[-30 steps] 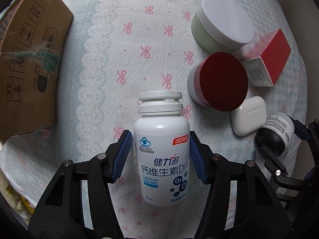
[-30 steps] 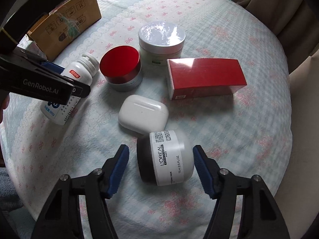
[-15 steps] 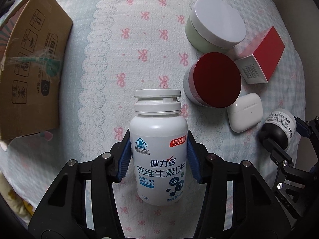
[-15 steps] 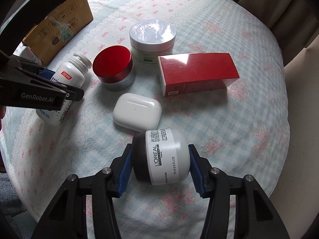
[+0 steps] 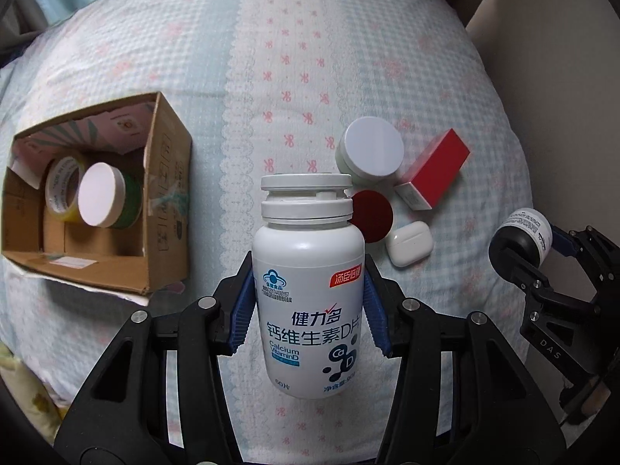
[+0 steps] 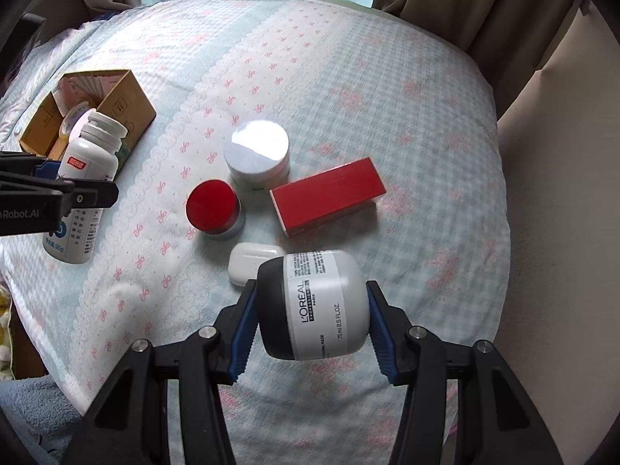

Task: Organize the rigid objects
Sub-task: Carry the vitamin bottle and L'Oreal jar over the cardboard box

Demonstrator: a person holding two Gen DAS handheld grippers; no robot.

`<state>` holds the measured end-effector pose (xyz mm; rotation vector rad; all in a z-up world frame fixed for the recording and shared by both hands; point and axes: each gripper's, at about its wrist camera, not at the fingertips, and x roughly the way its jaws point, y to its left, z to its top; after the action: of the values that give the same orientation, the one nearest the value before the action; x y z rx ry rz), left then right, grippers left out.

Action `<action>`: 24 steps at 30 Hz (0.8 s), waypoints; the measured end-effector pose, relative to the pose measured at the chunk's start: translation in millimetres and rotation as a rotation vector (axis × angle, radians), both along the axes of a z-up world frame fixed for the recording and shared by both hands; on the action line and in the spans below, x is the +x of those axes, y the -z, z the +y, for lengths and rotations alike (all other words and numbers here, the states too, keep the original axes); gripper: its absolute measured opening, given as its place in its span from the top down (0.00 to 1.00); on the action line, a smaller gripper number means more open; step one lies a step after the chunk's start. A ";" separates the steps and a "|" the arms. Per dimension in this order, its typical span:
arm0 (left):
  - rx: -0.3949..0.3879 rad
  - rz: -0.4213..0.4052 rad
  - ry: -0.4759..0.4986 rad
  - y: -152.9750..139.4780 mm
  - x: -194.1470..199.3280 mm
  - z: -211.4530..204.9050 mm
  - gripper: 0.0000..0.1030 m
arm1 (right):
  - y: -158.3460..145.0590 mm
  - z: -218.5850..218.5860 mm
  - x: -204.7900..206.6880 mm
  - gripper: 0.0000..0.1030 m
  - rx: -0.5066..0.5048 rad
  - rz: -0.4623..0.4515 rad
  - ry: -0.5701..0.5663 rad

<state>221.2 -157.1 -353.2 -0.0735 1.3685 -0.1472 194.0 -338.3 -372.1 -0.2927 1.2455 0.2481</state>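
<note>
The left claw [image 5: 308, 316] is gripping a white bottle [image 5: 308, 302] reading "Calcium Vitamin D"; the right claw [image 6: 310, 323] is clamping a "L'OREAL" mask jar [image 6: 314, 304].

Two wrist fisheyes steeply down over the bedspread [image 5: 348, 38], both sharing the cardboard box [image 6: 128, 104].

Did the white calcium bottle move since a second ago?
Yes. The white calcium bottle, clamped in the left gripper, went up off the blue patterned cloth: the cardboard box now looks smaller, its inside visible.
</note>
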 end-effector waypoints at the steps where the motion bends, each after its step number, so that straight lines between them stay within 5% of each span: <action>1: -0.008 -0.017 0.007 -13.2 4.1 6.2 0.55 | -11.0 2.0 0.4 0.53 0.001 -0.011 0.020; 15: -0.075 -0.179 0.138 -151.8 6.2 159.1 0.55 | -160.3 110.4 -3.6 0.53 0.076 -0.092 0.304; 24: -0.040 -0.163 0.142 -153.5 20.0 287.2 0.55 | -195.6 232.9 9.0 0.53 0.175 -0.117 0.359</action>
<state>241.2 130.1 -199.7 0.0023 1.2077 -0.2934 203.0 -105.4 -176.5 0.0680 1.1298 0.0289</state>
